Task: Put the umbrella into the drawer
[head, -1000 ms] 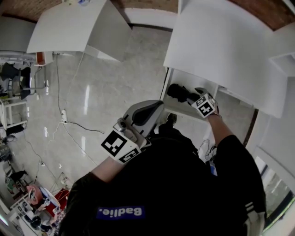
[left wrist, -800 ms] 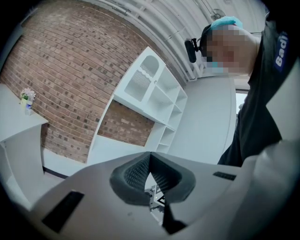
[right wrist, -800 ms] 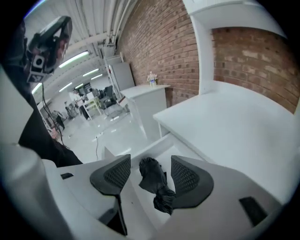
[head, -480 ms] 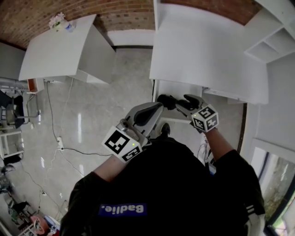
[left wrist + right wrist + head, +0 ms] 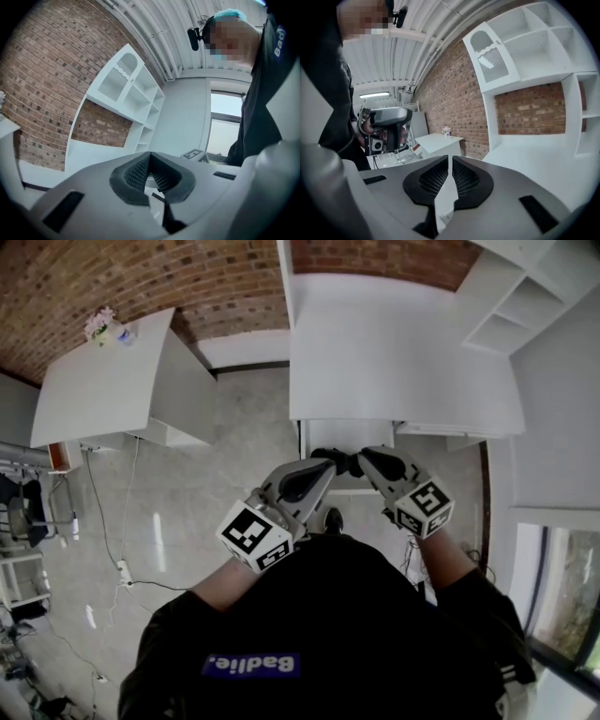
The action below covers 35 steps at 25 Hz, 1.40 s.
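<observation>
A black folded umbrella (image 5: 333,461) lies in the open white drawer (image 5: 349,486) under the desk, partly hidden behind my grippers. My right gripper (image 5: 370,457) is raised above the drawer and held about level. Its jaws (image 5: 449,176) are closing to a thin slit with nothing between them. My left gripper (image 5: 319,471) hovers beside it at the same height, jaws (image 5: 150,171) together and empty. Each gripper shows in the other's view: the left gripper (image 5: 386,126), and the right gripper's marker cube (image 5: 194,153).
The white desk top (image 5: 403,362) runs out ahead, with a white shelf unit (image 5: 506,296) at the far right against a brick wall (image 5: 187,277). A second white table (image 5: 103,390) with flowers (image 5: 101,324) stands at the left. A cable (image 5: 122,568) lies on the floor.
My right gripper let go of the umbrella in the drawer, rose well above it and closed its jaws. My left gripper lifted a little. The head view swung up toward the desk.
</observation>
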Motion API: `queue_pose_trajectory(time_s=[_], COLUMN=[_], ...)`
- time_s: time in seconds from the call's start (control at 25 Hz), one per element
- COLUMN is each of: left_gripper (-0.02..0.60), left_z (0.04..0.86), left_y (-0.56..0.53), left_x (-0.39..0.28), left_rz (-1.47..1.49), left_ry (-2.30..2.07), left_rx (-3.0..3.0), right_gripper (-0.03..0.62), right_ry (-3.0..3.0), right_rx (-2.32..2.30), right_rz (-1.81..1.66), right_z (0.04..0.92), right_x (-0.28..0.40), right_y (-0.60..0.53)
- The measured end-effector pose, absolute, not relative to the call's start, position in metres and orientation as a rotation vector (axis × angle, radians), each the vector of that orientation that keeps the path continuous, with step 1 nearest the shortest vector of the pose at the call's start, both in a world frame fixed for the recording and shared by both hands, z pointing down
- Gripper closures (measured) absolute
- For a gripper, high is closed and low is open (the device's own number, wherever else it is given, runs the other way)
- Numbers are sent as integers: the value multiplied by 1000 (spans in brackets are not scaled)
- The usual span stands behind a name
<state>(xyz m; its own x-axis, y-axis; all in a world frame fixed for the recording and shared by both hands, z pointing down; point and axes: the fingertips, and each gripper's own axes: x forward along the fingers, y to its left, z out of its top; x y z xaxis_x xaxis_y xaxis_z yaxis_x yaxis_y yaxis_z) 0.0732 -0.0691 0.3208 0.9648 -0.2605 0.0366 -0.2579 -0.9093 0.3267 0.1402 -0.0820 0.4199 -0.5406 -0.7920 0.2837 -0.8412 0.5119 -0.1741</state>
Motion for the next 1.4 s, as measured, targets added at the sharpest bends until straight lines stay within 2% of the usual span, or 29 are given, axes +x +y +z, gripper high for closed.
queue_pose_trajectory(time_s=[0.56,1.4], left_gripper=[580,580], left_z=[311,312], left_y=[-53,-44], left_x=[55,32], left_rz=[27,9], left_ry=[-265,-250], left_rx=[2816,2816], right_gripper=[563,565], right_ry=[-2691,-2667], right_rx=[1487,1478], right_rz=[315,283], right_z=[336,330], right_x=[97,69], right_y=[-53,-40])
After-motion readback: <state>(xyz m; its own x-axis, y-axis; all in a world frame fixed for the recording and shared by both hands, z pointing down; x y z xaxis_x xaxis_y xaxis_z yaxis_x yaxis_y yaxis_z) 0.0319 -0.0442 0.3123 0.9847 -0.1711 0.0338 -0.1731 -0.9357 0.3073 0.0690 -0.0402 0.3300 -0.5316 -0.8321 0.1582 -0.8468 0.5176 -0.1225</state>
